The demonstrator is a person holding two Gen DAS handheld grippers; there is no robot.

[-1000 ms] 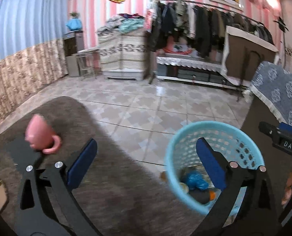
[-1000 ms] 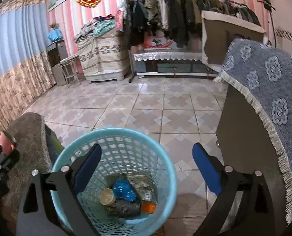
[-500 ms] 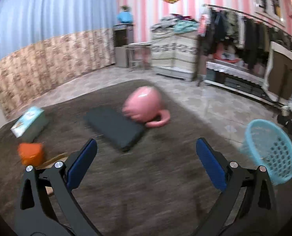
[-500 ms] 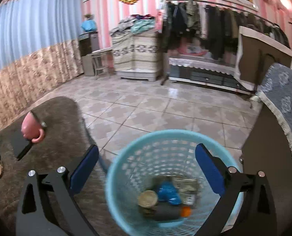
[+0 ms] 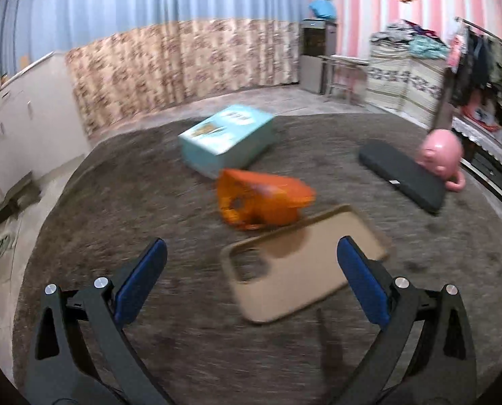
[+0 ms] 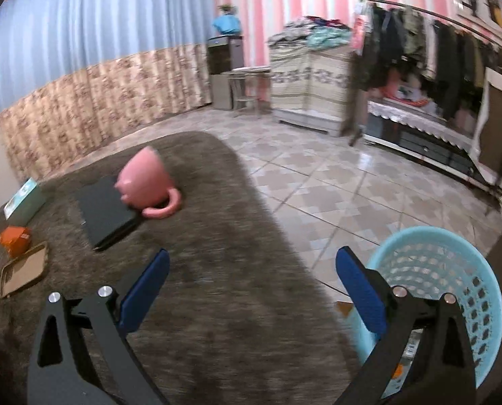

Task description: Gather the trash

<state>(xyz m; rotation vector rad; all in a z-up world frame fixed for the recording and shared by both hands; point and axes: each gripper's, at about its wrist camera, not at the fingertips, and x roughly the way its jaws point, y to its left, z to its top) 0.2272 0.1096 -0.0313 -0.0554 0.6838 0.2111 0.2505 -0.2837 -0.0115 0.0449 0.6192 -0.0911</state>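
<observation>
A crumpled orange wrapper (image 5: 262, 200) lies on the brown furry table cover (image 5: 149, 195), just beyond a tan phone case (image 5: 301, 266). My left gripper (image 5: 251, 283) is open and empty, hovering over the near end of the phone case, short of the wrapper. The wrapper also shows small at the far left of the right wrist view (image 6: 14, 239). My right gripper (image 6: 251, 287) is open and empty above the table cover's right part. The light blue trash basket (image 6: 453, 270) stands on the floor behind its right finger.
A teal box (image 5: 227, 138), a black flat case (image 5: 402, 175) and a pink pig-shaped mug (image 5: 441, 157) lie on the cover. The tiled floor (image 6: 335, 185), a clothes rack (image 6: 419, 50) and a cabinet are beyond.
Both grippers have swung left, away from the basket and over the table. The left one now faces the orange wrapper and phone case; the basket has slid to the right wrist view's lower right.
</observation>
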